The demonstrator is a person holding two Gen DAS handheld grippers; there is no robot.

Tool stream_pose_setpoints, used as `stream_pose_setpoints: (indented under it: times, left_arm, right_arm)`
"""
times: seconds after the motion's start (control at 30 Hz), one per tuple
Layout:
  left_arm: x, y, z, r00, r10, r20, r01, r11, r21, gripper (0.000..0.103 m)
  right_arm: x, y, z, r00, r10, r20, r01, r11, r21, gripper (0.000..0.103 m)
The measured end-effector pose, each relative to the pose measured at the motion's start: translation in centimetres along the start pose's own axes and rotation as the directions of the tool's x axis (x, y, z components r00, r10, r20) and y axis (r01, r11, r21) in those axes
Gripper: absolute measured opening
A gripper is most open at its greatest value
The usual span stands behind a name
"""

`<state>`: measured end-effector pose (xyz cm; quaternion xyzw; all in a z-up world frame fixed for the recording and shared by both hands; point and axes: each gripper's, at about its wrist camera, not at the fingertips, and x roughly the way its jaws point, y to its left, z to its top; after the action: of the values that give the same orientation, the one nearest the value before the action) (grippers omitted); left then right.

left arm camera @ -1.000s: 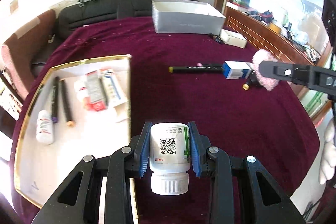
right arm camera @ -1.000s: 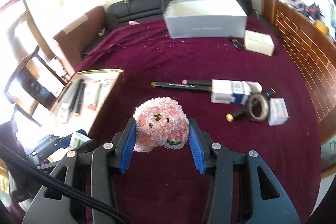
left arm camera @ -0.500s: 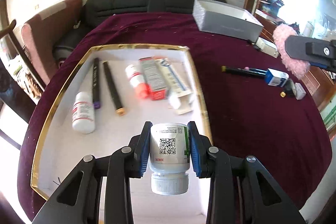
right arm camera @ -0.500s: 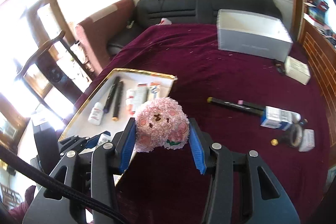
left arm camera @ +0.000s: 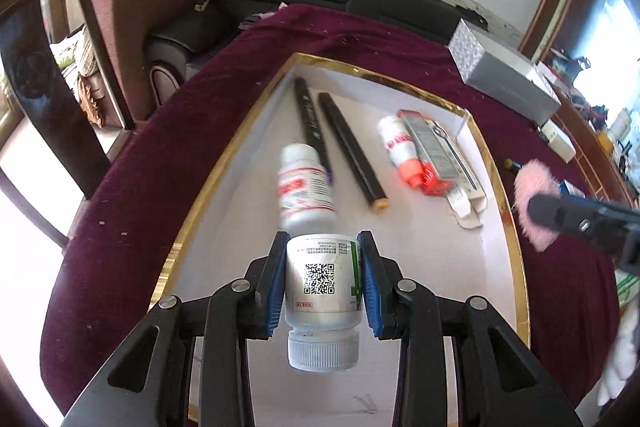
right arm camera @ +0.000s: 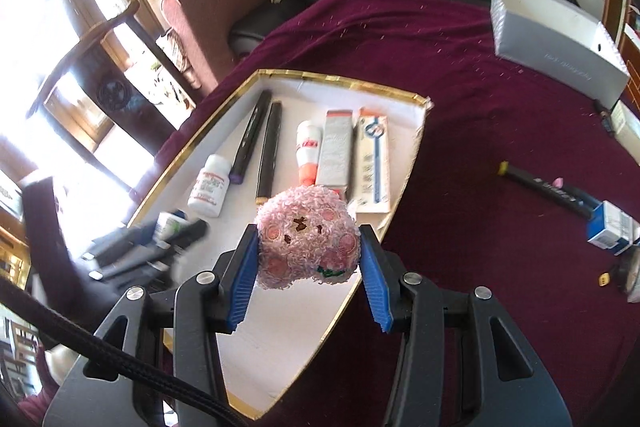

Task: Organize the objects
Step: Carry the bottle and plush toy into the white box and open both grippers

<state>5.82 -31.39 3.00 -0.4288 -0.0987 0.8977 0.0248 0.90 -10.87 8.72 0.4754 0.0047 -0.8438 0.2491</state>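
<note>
Left tool [left arm camera: 322,281] clamped a white pill bottle [left arm camera: 322,297], cap toward camera, QR label up, held over the near part of the gold-rimmed white tray [left arm camera: 516,247]. Right tool [right arm camera: 307,269] gripped a pink plush toy [right arm camera: 306,237] between blue pads, above the tray's near right side. Tray sat on the maroon-covered bench [right arm camera: 460,147]. Lying in tray: a second white bottle [right arm camera: 210,185], two black markers [right arm camera: 260,147], an orange-capped tube [right arm camera: 308,155], a silver box [right arm camera: 335,153], a white-blue carton [right arm camera: 374,163]. On the cloth, right: another black marker [right arm camera: 548,189], a blue-white box [right arm camera: 610,233]. Grey box [right arm camera: 556,47] far right.
</note>
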Motion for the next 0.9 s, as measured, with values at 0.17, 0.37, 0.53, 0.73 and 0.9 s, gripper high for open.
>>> stream_pose_setpoints:
  times: [0.17, 0.37, 0.53, 0.73, 0.9]
  left_arm:
    - [-1.5, 2.5, 0.6, 1.0, -0.001, 0.029, 0.002, 0.999, -0.037, 0.029]
    - [-1.2, 2.1, 0.9, 0.999, -0.028, 0.019, 0.028, 0.999, -0.031, 0.029]
    - [0.4, -0.8, 0.6, 0.998, -0.063, -0.024, 0.063, 0.998, 0.023, 0.029]
    - [2.1, -3.8, 0.7, 0.999, -0.021, -0.046, 0.026, 0.994, 0.111, 0.029]
    - [3.4, -4.2, 0.5, 0.998, 0.04, -0.055, -0.031, 0.989, 0.145, 0.029]
  right_arm:
    - [1.0, -0.3, -0.6, 1.0, 0.011, -0.028, -0.011, 1.0, 0.009, 0.047]
    - [1.2, -1.1, -0.7, 0.999, 0.006, -0.042, -0.005, 1.0, 0.024, 0.047]
    - [2.0, -0.7, -1.0, 0.998, 0.01, -0.064, -0.009, 1.0, 0.015, 0.047]
    - [3.5, 0.1, -1.3, 0.997, -0.01, -0.081, 0.009, 1.0, -0.012, 0.047]
    - [4.7, 0.1, -0.7, 0.996, -0.023, -0.089, 0.021, 1.0, -0.019, 0.047]
